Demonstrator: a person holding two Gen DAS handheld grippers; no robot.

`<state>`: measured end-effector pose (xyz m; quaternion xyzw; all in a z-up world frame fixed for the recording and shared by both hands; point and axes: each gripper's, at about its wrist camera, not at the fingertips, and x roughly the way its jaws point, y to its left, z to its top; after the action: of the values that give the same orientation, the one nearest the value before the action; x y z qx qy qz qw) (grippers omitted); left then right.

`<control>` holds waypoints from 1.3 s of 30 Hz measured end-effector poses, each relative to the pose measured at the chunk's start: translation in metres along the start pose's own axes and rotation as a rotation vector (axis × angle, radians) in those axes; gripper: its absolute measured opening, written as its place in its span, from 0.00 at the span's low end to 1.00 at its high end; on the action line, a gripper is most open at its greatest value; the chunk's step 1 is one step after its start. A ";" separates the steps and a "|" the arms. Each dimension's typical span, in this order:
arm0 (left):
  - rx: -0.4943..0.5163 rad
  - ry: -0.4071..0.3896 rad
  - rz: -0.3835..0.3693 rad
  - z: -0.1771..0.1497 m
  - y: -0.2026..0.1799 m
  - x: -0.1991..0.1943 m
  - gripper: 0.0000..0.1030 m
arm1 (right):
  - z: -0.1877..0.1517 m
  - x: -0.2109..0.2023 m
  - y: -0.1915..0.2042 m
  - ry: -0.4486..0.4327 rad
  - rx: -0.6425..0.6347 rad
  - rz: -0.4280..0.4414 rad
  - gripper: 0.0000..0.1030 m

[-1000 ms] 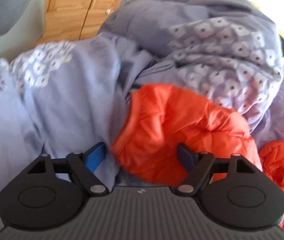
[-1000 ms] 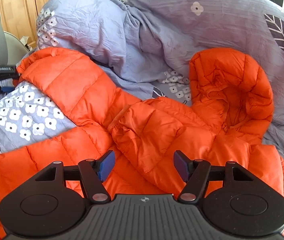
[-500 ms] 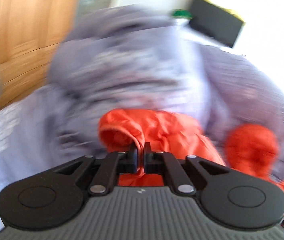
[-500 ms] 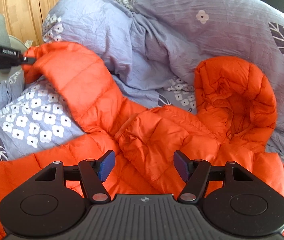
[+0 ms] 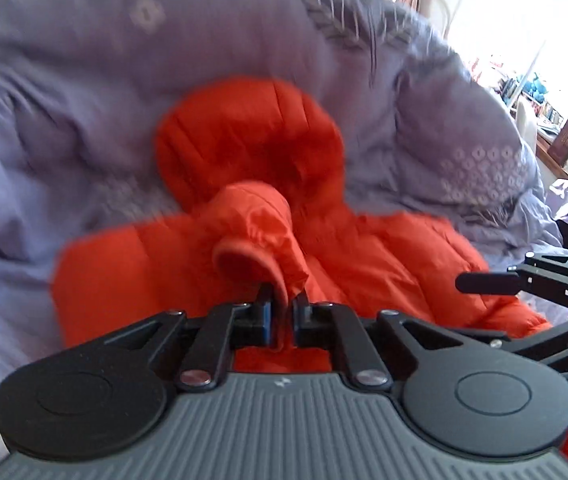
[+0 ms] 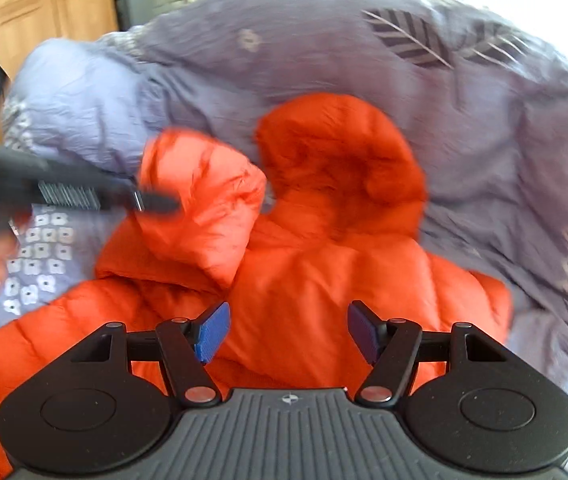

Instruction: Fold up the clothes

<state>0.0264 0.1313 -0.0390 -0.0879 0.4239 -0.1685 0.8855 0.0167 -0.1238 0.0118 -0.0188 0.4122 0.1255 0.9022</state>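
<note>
The orange puffer jacket [image 6: 324, 280] lies spread on the rumpled lilac duvet [image 6: 364, 48], hood [image 6: 340, 160] toward twelve o'clock. The left hand-held gripper [image 5: 282, 312] pinches the sleeve cuff [image 5: 255, 248], lifted over the jacket's body. The right hand-held gripper [image 6: 288, 330] hovers at six o'clock, fingers apart, holding nothing.

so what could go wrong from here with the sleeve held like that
1. The left gripper pinches only a thin bit of the sleeve cuff, so the slick fabric may slip out mid-fold.
2. The right gripper is open and hovers above the orange jacket, so nothing pins the body; it could drag along.
3. The rumpled duvet underneath may leave the fold uneven.
</note>
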 end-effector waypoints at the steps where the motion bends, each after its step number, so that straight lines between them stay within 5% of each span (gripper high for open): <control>1: -0.018 0.027 -0.034 -0.002 -0.001 0.004 0.31 | -0.002 0.001 -0.004 0.006 0.011 -0.002 0.63; 2: -0.036 0.049 -0.070 -0.003 -0.005 0.003 0.46 | -0.004 0.003 -0.007 0.011 0.020 -0.003 0.63; 6: 0.007 -0.004 -0.202 0.007 -0.015 -0.021 0.61 | -0.002 0.014 -0.006 0.014 0.015 -0.005 0.64; 8: 0.055 -0.065 -0.178 0.007 -0.015 -0.045 0.75 | 0.003 0.021 0.002 0.006 -0.016 -0.012 0.64; 16: -0.011 -0.164 -0.056 -0.005 0.031 -0.106 0.80 | 0.038 0.065 0.035 -0.060 -0.020 0.011 0.68; 20: -0.062 -0.089 0.156 -0.014 0.054 -0.091 0.80 | 0.059 0.087 0.022 -0.096 0.160 -0.024 0.67; 21: -0.071 -0.057 0.222 -0.015 0.058 -0.084 0.80 | 0.062 0.090 0.015 -0.100 0.224 -0.020 0.61; 23: -0.091 -0.037 0.289 -0.019 0.065 -0.074 0.80 | 0.063 0.094 0.000 -0.085 0.323 -0.048 0.25; 24: -0.107 -0.042 0.289 -0.021 0.069 -0.071 0.80 | 0.063 0.094 -0.007 -0.070 0.354 -0.072 0.06; 28: -0.165 -0.024 0.231 -0.023 0.079 -0.062 0.80 | 0.052 0.075 -0.022 -0.063 0.381 -0.162 0.06; 36: -0.120 0.034 0.260 -0.023 0.074 -0.033 0.80 | 0.017 0.018 -0.022 -0.037 0.375 -0.274 0.08; 39: -0.100 0.083 0.288 -0.024 0.071 -0.013 0.80 | 0.001 0.041 -0.037 0.072 0.408 -0.314 0.11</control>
<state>0.0164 0.2014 -0.0658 -0.0633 0.4762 -0.0221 0.8768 0.0518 -0.1505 -0.0205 0.0955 0.4529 -0.1028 0.8805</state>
